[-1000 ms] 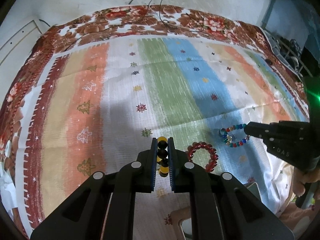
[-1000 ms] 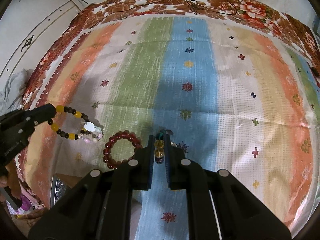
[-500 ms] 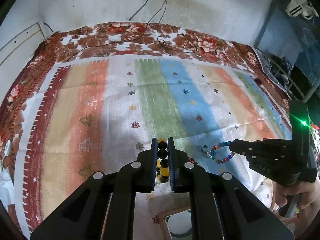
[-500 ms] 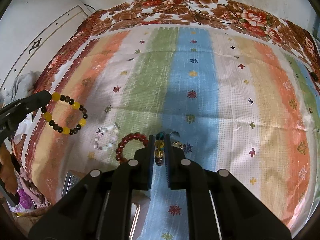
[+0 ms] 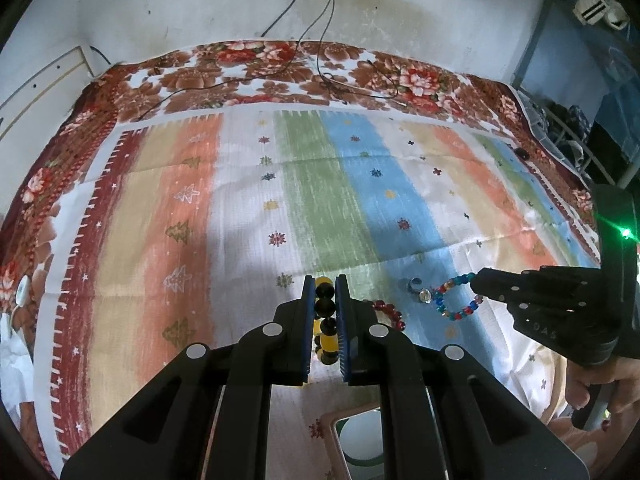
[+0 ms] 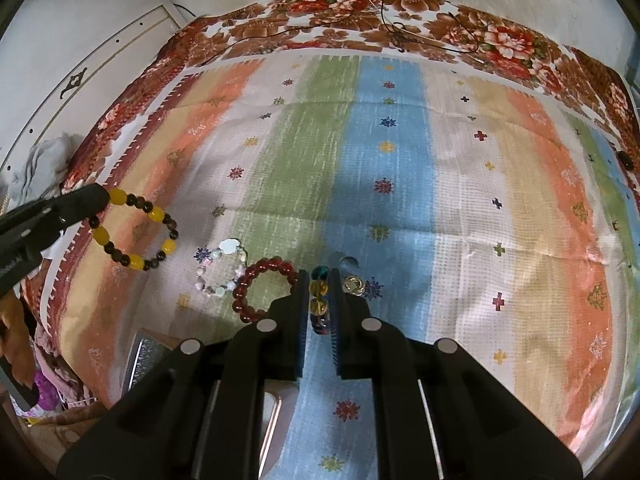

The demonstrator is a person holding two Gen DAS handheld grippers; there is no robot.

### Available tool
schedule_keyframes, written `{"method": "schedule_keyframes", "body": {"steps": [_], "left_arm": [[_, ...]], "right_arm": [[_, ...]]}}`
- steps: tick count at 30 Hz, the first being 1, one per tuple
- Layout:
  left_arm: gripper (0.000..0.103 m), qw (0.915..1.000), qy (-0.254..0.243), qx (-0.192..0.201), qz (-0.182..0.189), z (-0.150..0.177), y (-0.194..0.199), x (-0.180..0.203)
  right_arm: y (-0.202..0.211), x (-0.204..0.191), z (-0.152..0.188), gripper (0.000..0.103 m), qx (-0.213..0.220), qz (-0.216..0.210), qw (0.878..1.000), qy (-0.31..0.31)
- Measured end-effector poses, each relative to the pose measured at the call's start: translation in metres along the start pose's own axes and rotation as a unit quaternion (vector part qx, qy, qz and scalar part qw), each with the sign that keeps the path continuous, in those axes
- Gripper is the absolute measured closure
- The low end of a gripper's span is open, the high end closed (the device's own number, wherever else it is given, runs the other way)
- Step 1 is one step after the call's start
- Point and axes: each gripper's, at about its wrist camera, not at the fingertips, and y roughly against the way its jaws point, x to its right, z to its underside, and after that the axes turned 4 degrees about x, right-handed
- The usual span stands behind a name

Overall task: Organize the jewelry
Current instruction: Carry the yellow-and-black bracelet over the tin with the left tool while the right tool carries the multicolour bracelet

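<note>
My left gripper (image 5: 325,280) is shut on a yellow-and-black bead bracelet (image 5: 325,312); in the right wrist view that bracelet (image 6: 136,232) hangs from the left gripper's tip (image 6: 96,198) above the cloth. My right gripper (image 6: 320,276) is shut on a multicolour bead bracelet (image 6: 320,300), which in the left wrist view (image 5: 456,296) hangs from the right gripper's tip (image 5: 478,282). A dark red bead bracelet (image 6: 264,288) and a pale pastel bracelet (image 6: 222,270) lie on the striped cloth (image 6: 400,160). Two rings (image 6: 353,283) lie beside the right gripper.
A box with a pinkish rim (image 5: 360,432) sits at the cloth's near edge below the left gripper; its edge also shows in the right wrist view (image 6: 144,360). Black cables (image 5: 320,40) run down the wall onto the floral bedspread.
Both grippers have risen and drawn back from the cloth, each carrying its bracelet. The pale pastel bracelet now shows clear of the yellow-and-black one.
</note>
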Motion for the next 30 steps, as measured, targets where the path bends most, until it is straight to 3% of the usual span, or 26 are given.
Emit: {"method": "schedule_keyframes", "body": {"steps": [18,30], "left_arm": [[0.093,0.9998,-0.011,0.015,0.005,0.016,0.026,0.020],[0.093,0.9995,-0.004,0.029,0.010,0.032,0.050,0.025]], "right_arm": [[0.042,-0.015,0.010,0.092,0.029,-0.010,0.999,0.012],[0.070,-0.031,0.035,0.092,0.042,-0.024,0.998,0.027]]}}
